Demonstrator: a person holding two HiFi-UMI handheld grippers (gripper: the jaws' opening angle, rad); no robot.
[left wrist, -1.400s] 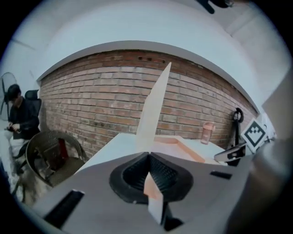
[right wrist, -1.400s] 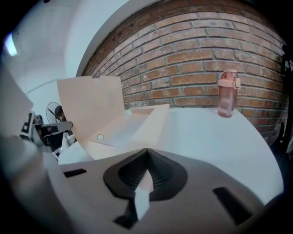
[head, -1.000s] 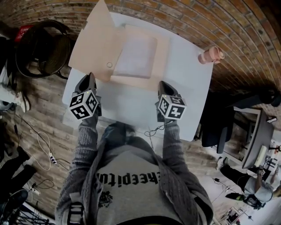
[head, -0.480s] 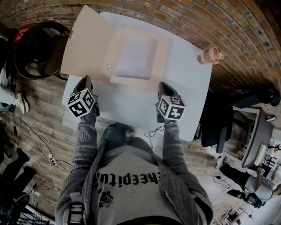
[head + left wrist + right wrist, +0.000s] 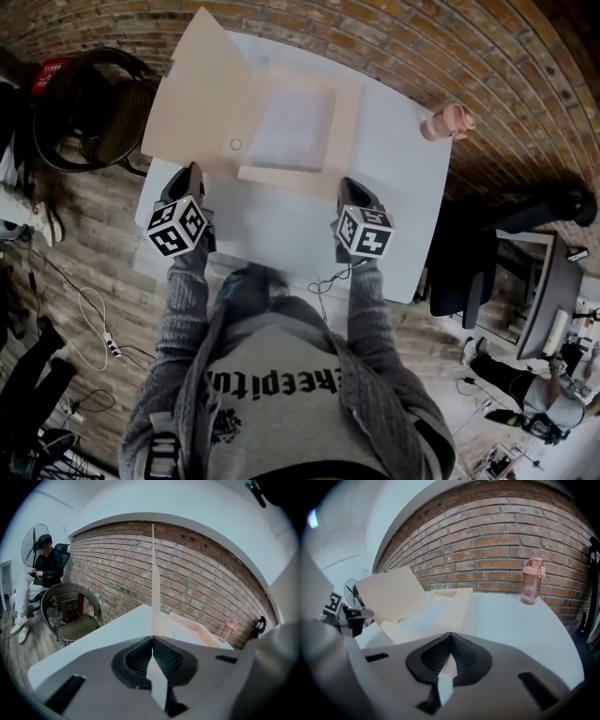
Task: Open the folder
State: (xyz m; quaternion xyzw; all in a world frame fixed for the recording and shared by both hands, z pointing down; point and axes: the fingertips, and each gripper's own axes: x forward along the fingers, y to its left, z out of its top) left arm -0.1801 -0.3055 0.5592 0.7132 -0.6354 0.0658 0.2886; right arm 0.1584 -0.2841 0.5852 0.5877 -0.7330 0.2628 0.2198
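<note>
Now our left gripper (image 5: 191, 172) clamps the raised cover (image 5: 202, 103) near the left edge of the table (image 5: 403, 187); our right gripper (image 5: 349, 184) pinches the folder (image 5: 348, 112).

Pink bottle (image 5: 451, 120) stood by table (image 5: 403, 202) far-right corner; wicker chair (image 5: 98, 108) off left, person (image 5: 44, 566) sat beyond.

Head cam steeply down, gripper cams low; all share folder (image 5: 202, 103).
</note>
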